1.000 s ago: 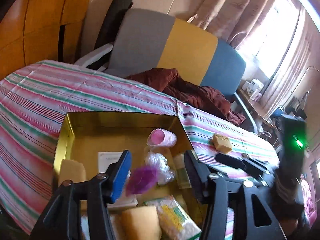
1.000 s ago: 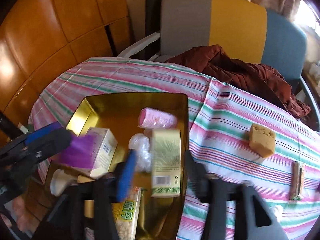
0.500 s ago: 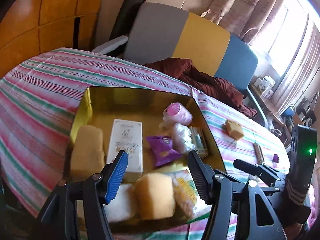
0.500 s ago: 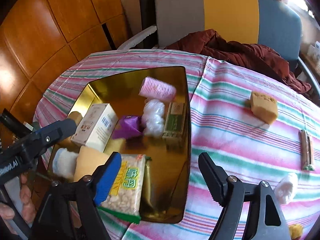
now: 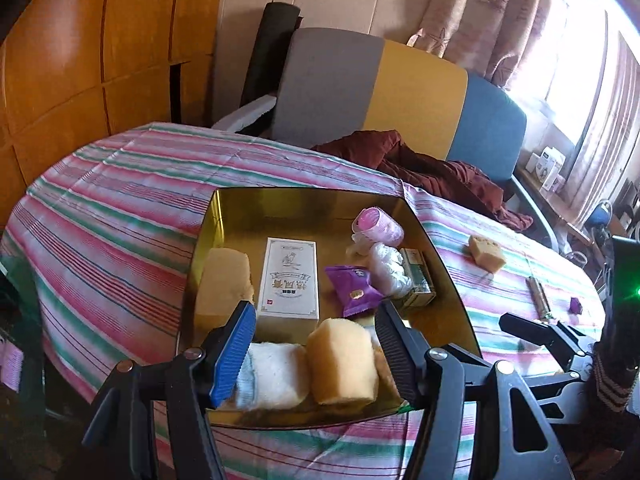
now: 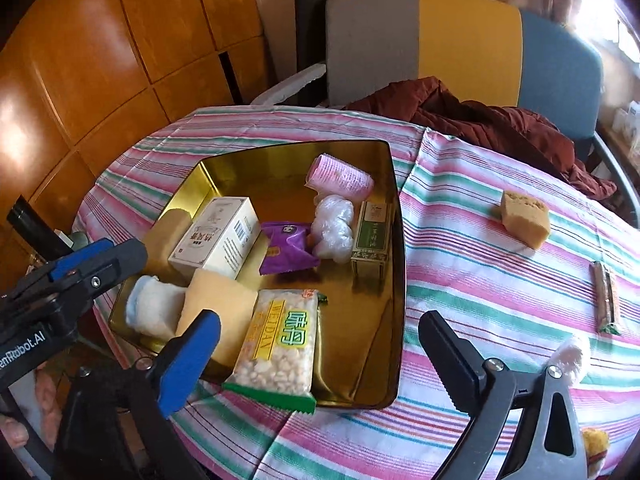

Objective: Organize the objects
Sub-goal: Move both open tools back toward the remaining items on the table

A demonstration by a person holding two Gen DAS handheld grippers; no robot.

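A gold tray (image 6: 394, 240) (image 5: 448, 276) on the striped table holds a white box (image 6: 216, 236), a purple packet (image 6: 288, 248) (image 5: 352, 290), a green box (image 6: 372, 232), a pink roll (image 6: 340, 178), a clear plastic wad (image 6: 334, 226), sponges (image 5: 340, 360) and a snack bag (image 6: 280, 344). My left gripper (image 5: 316, 348) is open and empty at the tray's near edge. My right gripper (image 6: 320, 360) is open and empty over the tray's near right corner.
A yellow sponge (image 6: 524, 218), a wrapped bar (image 6: 606, 298) and a white wad (image 6: 576, 356) lie on the striped cloth right of the tray. A small purple piece (image 5: 575, 305) lies there too. A chair with a maroon cloth (image 6: 480, 120) stands behind the table.
The purple packet left my left gripper and the green box left my right gripper; both now lie in the tray. Both grippers have drawn back and up from the tray.
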